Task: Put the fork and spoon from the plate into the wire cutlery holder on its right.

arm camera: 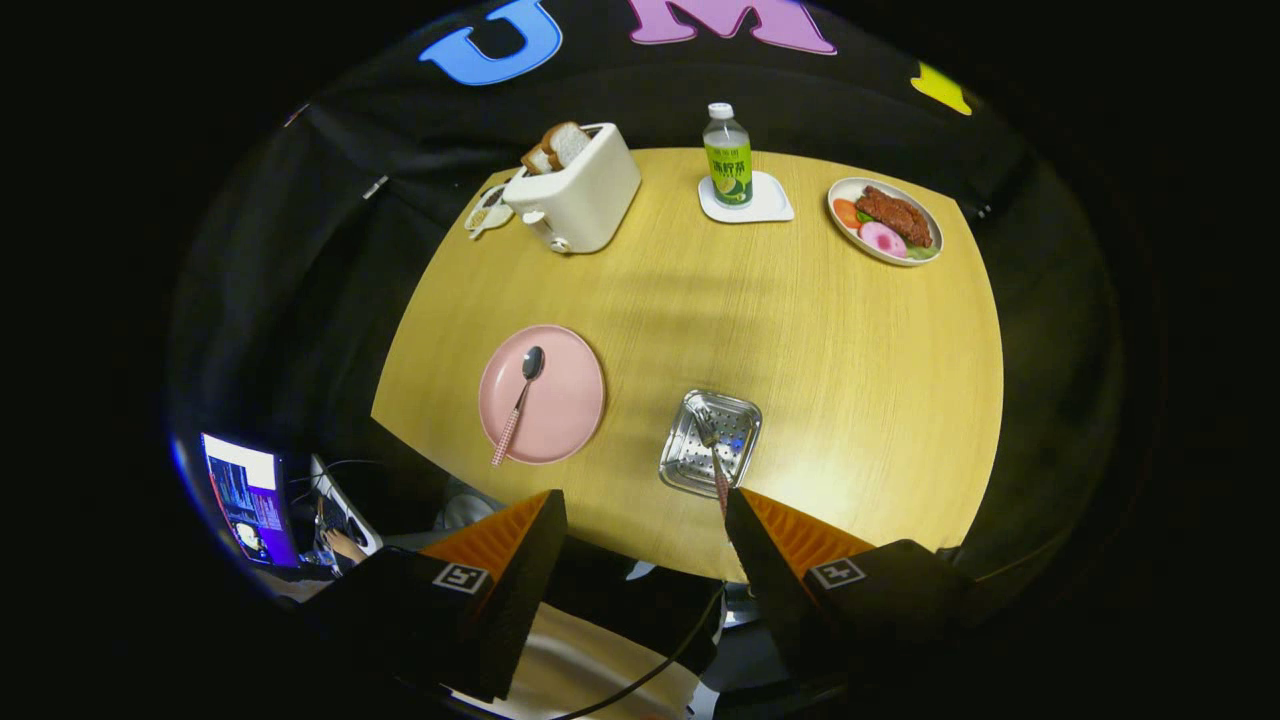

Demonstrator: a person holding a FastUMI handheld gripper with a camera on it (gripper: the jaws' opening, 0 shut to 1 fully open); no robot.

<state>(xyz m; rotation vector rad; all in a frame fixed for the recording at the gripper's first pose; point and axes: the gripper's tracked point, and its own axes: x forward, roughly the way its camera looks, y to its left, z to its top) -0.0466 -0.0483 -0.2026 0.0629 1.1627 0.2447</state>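
Spoon [520, 403], pink-checked handle, lies on pink plate [570, 420]; gripper [645, 520] spread, empty.

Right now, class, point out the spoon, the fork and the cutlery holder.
spoon [519, 403]: gripper view, middle of its handle, on the pink plate.
fork [713, 445]: gripper view, its neck, inside the holder.
cutlery holder [683, 478]: gripper view, its near rim.

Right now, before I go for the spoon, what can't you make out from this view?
- Fork in the holder: its handle end runs behind the right finger.
- Gripper: fingers wide open, holding nothing.
- Spoon on the pink plate: too small to tell which way its bowl faces.
- Small dish: partly hidden by the toaster.
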